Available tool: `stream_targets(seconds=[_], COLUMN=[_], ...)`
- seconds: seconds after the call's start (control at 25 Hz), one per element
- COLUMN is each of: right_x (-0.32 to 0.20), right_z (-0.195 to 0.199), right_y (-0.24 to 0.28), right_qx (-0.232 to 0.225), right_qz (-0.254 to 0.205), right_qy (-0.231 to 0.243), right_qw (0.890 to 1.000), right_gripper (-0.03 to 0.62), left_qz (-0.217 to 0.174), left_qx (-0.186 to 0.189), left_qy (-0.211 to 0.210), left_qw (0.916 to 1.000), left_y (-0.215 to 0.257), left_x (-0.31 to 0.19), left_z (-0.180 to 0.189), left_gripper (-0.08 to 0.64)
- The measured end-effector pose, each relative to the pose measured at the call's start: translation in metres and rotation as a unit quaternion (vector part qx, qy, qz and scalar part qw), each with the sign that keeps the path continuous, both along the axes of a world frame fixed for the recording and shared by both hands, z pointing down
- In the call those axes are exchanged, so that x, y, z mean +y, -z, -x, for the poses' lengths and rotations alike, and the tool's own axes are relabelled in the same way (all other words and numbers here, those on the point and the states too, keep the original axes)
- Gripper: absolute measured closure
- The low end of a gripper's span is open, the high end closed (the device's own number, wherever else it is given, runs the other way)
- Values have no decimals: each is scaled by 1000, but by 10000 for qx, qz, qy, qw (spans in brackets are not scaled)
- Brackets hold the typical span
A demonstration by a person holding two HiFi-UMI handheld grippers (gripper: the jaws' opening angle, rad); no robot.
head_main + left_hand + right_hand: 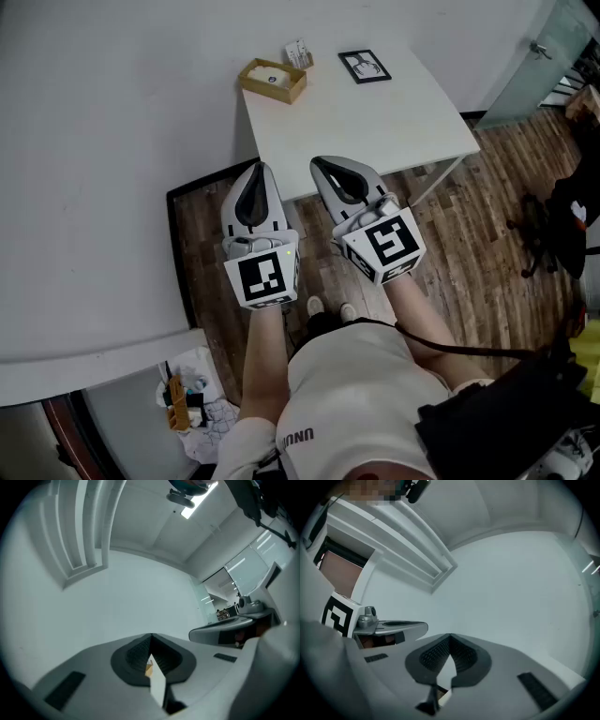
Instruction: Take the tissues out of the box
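Holding the left gripper (259, 172) and right gripper (324, 166) clenched and empty at mid-frame, the person is probably only getting ready; the tissue box (272, 81) is sitting untouched on the table (375, 122), upper left.

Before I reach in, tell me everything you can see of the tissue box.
The box is a low, tan rectangle, wood or card by its look, open on top with white tissue lying inside. It sits flat at the far left corner of the white table, turned slightly askew to the edges. A small packet stands close by its far right corner; whether they touch is unclear. Nothing else is on or against it.
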State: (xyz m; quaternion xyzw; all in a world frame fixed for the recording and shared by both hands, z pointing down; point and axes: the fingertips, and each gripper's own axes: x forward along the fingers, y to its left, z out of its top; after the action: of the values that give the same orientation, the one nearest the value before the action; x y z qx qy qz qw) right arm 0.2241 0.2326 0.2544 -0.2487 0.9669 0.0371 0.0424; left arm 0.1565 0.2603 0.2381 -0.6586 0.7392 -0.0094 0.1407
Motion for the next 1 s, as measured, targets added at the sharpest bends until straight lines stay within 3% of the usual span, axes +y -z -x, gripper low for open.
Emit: stream_targets(seconds=[0.6,1.0], right_x=[-6,-22], right_z=[11,36], right_y=[-3,4], right_qx=[-16,-250], right_qz=[91,191], right_qy=[-41,-44], right_qw=[9999,9995], right_gripper=[574,572], left_qz=[-41,-8], left_qx=[195,81], left_qy=[-26,-52], left_qw=[9998,10000], left_y=[-1,3], left_x=[-7,-19], left_z=[11,42], left_gripper=[548,548])
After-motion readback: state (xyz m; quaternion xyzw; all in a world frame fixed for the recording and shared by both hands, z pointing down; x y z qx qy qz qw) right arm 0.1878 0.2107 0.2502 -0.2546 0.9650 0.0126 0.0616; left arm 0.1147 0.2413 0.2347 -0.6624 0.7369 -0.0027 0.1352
